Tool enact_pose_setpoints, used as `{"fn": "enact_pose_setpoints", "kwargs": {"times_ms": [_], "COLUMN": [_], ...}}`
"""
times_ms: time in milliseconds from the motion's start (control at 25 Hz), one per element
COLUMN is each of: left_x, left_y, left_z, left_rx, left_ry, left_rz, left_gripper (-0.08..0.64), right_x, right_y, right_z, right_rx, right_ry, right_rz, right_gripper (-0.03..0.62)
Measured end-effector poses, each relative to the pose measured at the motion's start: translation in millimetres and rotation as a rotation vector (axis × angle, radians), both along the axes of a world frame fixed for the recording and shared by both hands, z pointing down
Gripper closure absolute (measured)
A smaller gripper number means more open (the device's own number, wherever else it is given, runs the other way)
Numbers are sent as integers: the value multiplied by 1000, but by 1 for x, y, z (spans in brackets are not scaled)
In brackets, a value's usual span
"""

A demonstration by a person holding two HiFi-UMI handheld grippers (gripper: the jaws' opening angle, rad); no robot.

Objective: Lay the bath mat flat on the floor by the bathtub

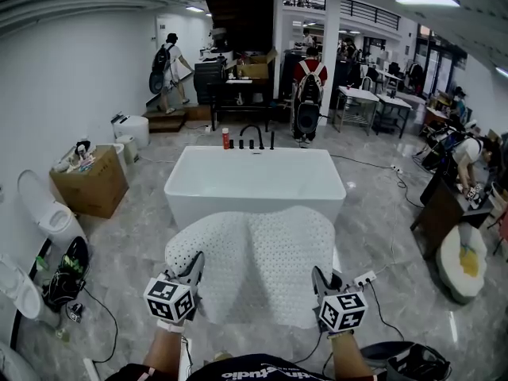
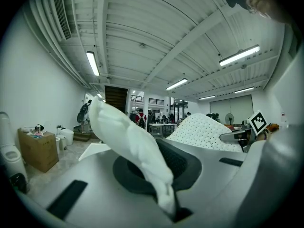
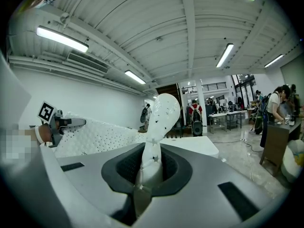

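Aloft, bath mat (image 1: 255,256) between left gripper (image 1: 195,265) and right gripper (image 1: 318,277), each tight on an edge.

The bath mat (image 1: 254,260) is seen as a white, matt, pliable sheet dotted with small holes. The bathtub (image 1: 254,182) is finished smooth, glossy white. The floor (image 1: 135,236) is laid in polished grey stone-look tile; the box (image 1: 89,187) at left is matt cardboard.

grey floor (image 1: 373,213) bears bathtub (image 1: 254,185) (white), cardboard box (image 1: 94,187)
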State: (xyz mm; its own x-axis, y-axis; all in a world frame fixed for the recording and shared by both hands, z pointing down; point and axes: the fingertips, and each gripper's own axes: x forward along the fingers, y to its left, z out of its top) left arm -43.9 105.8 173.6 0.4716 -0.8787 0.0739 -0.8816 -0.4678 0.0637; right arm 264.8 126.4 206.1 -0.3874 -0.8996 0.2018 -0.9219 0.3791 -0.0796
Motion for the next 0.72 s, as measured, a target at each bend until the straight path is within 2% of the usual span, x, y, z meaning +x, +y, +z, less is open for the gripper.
{"fn": "enact_pose_setpoints", "kwargs": {"times_ms": [480,720], "left_x": [22,5], "left_y": [17,1], "left_z": [5,13], "left_rx": [-13,-28], "left_ry": [-7,-15], "left_rz": [-34,-25], "left_gripper": [537,537], "right_x": [27,7], "right_y": [6,-5], "right_z": [4,7], "right_rx": [-9,-19], "right_ry": [-21,-30], "right_rz": [-11,-25], "right_gripper": [548,548]}}
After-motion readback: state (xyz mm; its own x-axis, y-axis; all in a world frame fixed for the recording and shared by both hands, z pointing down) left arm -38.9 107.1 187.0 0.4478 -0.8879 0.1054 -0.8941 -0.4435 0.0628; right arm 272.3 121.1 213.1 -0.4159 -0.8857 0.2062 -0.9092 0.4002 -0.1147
